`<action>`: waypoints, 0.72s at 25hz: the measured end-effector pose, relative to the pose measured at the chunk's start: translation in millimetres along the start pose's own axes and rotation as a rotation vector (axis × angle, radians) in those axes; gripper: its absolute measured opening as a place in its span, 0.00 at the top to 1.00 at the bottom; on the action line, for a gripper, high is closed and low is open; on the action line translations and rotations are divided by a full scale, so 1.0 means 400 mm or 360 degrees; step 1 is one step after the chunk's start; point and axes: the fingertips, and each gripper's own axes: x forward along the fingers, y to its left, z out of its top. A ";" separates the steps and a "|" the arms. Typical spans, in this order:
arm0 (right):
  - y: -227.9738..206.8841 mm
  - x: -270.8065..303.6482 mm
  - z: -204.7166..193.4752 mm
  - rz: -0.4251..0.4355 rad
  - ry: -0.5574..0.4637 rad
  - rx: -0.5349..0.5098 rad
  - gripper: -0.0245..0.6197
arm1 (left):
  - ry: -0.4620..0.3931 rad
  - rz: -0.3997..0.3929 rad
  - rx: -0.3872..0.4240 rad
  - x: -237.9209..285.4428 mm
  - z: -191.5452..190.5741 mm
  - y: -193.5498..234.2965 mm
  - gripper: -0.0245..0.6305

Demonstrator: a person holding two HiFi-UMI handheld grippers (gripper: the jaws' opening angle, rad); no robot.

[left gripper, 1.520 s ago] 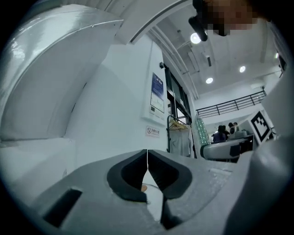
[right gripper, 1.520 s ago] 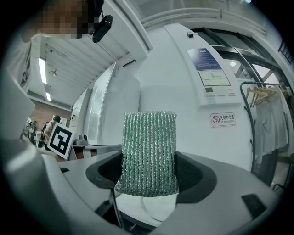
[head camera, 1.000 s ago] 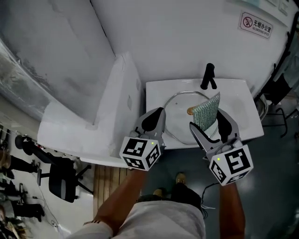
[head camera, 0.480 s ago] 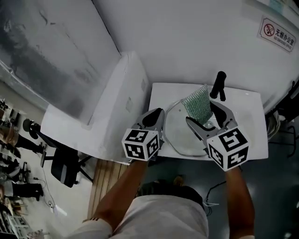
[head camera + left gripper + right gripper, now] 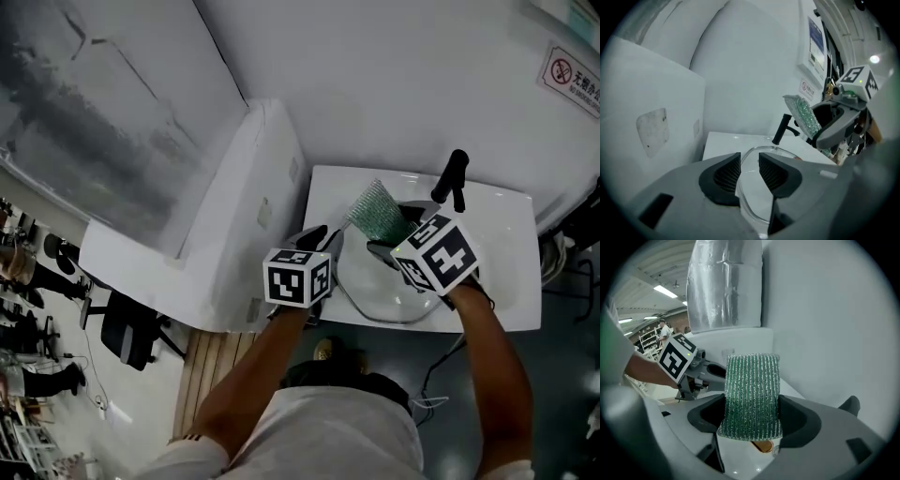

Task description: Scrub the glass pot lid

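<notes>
Presently, the glass pot lid (image 5: 373,289) lies in the white sink (image 5: 511,281), directly in front of the black faucet (image 5: 454,178).

Left gripper (image 5: 749,161), front-left of the faucet: its fingers have just been opening and stand apart. The lid's rim runs through the gap, and no pad is seen pressing on it.

Right gripper (image 5: 752,420), just in front of the faucet: its fingers are clamped on a green mesh scrubber (image 5: 752,390). The scrubber stands upright over the lid; contact with the glass cannot be made out.

Step in hand (a judgement): steady the lid, then bring the scrubber onto it. To do this well, close the left fingers squarely on the rim before any rubbing, since smooth glass would probably slide or rock in the basin. Tilt the scrubber so that its broad face, not its edge, meets the glass. Work in overlapping circles outward from the brownish knob (image 5: 761,445), with moderate pressure and clear of the faucet.
</notes>
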 end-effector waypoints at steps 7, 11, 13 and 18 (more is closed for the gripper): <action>-0.019 0.131 -0.039 0.0156 0.0458 -0.0196 0.45 | 0.0284 -0.0026 -0.0029 0.053 -0.095 0.018 0.75; -0.040 0.186 -0.066 0.0210 0.0721 -0.0332 0.45 | 0.0398 -0.0049 -0.0088 0.074 -0.132 0.026 0.74; -0.053 0.210 -0.076 0.0227 0.0838 -0.0411 0.45 | 0.0425 -0.0052 -0.0100 0.080 -0.137 0.029 0.74; -0.054 0.270 -0.098 0.0304 0.1024 -0.0553 0.45 | 0.0485 -0.0065 -0.0091 0.093 -0.155 0.031 0.74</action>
